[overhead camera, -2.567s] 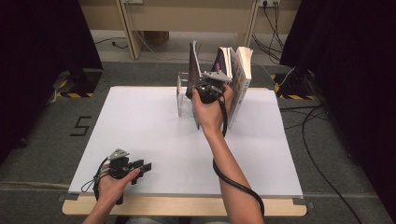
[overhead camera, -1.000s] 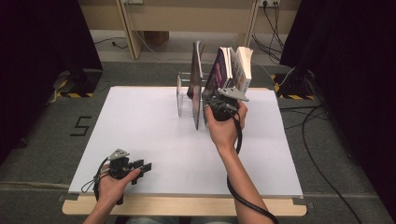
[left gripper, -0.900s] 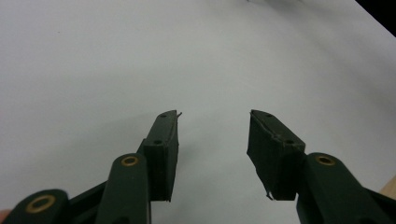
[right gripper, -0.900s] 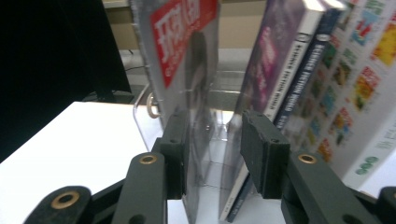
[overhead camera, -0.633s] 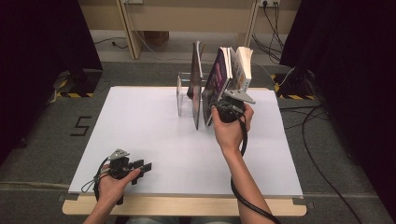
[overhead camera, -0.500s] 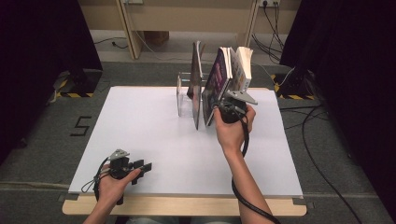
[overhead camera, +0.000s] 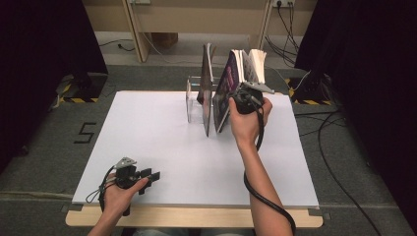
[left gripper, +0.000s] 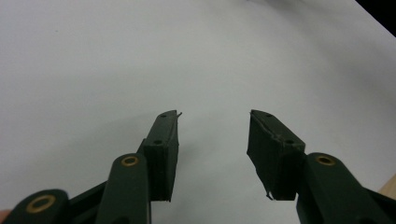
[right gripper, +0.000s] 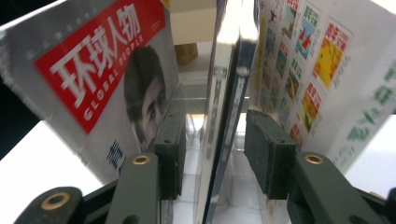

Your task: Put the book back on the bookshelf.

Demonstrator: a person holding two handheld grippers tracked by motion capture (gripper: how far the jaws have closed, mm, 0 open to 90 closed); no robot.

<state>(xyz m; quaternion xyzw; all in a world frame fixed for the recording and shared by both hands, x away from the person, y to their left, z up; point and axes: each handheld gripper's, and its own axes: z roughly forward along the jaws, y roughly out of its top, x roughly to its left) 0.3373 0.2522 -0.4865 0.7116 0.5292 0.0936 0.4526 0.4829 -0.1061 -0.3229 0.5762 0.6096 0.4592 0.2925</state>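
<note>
White table (overhead camera: 162, 132); right tool (right gripper: 212, 154) straddles dark book (right gripper: 224, 116).

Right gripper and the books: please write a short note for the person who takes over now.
Right gripper: open, jaws just widened, the thin dark book between the pads, no grip visible.
Left gripper: open and empty, low over the white table.
Books stand in the clear rack at the table's far edge; the red-title magazine is beside the thin one.
Left: probably withdraw the right gripper.
</note>
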